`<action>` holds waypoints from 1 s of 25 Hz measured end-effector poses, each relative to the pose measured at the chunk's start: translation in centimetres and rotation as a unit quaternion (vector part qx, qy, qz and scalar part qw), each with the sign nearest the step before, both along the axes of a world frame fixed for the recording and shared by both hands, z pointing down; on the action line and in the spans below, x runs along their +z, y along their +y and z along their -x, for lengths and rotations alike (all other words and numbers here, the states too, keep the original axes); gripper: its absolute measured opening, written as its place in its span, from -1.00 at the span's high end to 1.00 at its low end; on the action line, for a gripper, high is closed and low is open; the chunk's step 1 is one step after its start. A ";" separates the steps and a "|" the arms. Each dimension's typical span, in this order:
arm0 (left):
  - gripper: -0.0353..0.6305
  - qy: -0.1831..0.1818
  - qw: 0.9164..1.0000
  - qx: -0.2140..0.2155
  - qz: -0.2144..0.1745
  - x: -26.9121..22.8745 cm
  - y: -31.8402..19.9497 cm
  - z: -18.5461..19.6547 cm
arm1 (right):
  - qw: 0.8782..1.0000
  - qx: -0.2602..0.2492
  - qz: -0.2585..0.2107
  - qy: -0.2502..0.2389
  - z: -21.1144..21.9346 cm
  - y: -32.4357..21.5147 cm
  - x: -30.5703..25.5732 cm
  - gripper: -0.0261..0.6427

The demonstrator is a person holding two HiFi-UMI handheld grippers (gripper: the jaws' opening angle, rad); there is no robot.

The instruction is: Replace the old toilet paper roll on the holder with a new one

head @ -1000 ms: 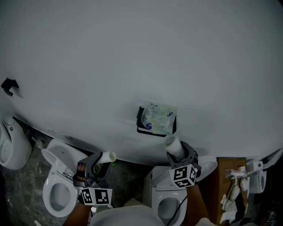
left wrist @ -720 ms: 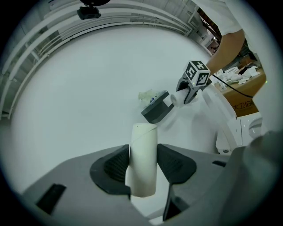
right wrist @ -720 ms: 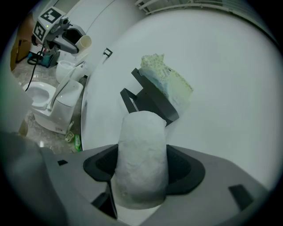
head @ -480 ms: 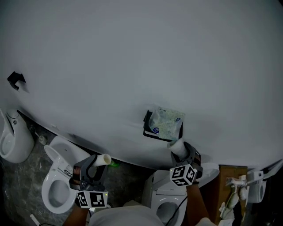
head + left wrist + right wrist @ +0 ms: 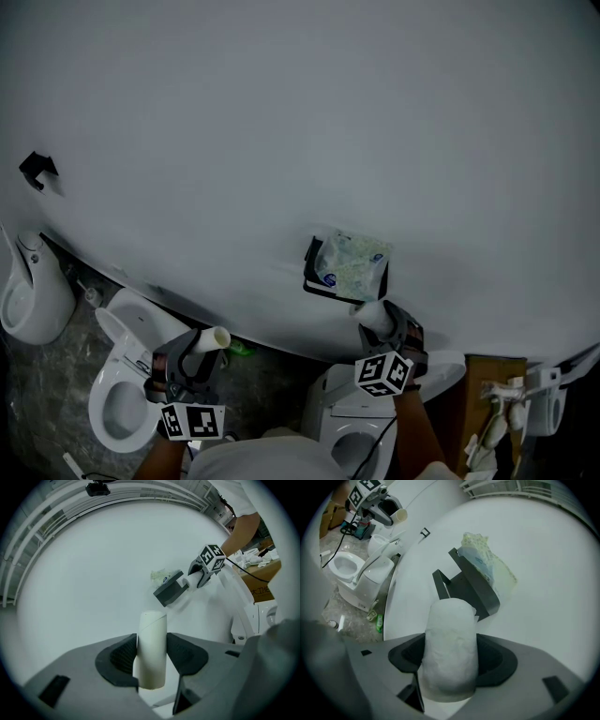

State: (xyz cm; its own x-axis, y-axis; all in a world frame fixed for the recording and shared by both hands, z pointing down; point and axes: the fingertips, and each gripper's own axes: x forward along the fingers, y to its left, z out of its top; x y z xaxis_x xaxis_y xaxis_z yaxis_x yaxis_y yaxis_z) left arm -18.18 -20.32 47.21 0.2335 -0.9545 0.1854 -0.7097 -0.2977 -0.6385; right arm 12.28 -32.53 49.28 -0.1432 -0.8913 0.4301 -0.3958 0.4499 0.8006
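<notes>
A black wall holder [image 5: 317, 277] carries a pale green tissue packet [image 5: 353, 263]. Just below its right end, my right gripper [image 5: 381, 325] is shut on a new white paper roll [image 5: 371, 314]. In the right gripper view this roll [image 5: 450, 654] fills the jaws, with the holder [image 5: 469, 591] right behind it. My left gripper [image 5: 197, 351] is lower left, well away from the holder, and is shut on the empty cardboard tube [image 5: 210, 338]. In the left gripper view the tube [image 5: 151, 648] stands upright between the pads, with the holder [image 5: 168, 589] and the right gripper [image 5: 199, 576] beyond.
A white toilet [image 5: 122, 398] stands below the left gripper and another [image 5: 352, 412] below the right one. A urinal [image 5: 28, 300] is at the far left. A cardboard box [image 5: 492, 375] with white items sits at right. A black hook [image 5: 37, 170] is on the wall.
The left gripper with the tube has drifted left, away from the holder. The right gripper has rolled a little and stays just below the holder with the new roll.
</notes>
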 end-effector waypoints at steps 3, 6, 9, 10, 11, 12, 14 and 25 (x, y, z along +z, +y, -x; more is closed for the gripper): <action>0.30 -0.002 1.000 -0.003 0.001 0.0 -0.2 0.0 | 1.000 -0.015 -0.008 0.012 0.8 -0.2 -0.2 -0.01; 0.30 -0.003 1.000 -0.007 0.003 0.0 -0.2 0.2 | 0.999 -0.030 -0.020 0.028 1.5 -0.4 -0.4 -0.01; 0.30 -0.004 1.000 -0.011 0.005 0.1 -0.1 0.3 | 0.997 -0.044 -0.034 0.046 2.1 -0.5 -0.5 -0.01; 0.30 -0.004 1.000 -0.012 0.006 0.2 -0.1 0.3 | 0.997 -0.048 -0.039 0.050 2.2 -0.6 -0.4 -0.01; 0.30 -0.005 1.000 -0.013 0.007 0.2 0.0 0.3 | 0.996 -0.052 -0.043 0.054 2.4 -0.7 -0.4 -0.01; 0.30 -0.005 1.000 -0.014 0.008 0.3 0.0 0.4 | 0.996 -0.057 -0.047 0.056 2.6 -0.7 -0.3 -0.01; 0.30 -0.006 1.000 -0.016 0.009 0.3 -0.1 0.6 | 0.995 -0.064 -0.056 0.057 3.0 -0.9 -0.3 -0.01; 0.30 -0.013 0.999 -0.023 0.025 1.1 0.2 1.0 | 0.986 -0.079 -0.142 0.044 4.6 -1.0 -0.8 -0.01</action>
State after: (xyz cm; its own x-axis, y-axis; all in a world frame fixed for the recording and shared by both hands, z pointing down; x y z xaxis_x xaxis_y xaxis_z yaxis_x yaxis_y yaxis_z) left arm -19.13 -20.15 48.34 0.1845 -0.9536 0.2378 -0.7063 -0.2969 -0.6427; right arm 7.65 -33.49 48.53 -0.2624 -0.9474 0.1835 -0.2618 0.2529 0.9314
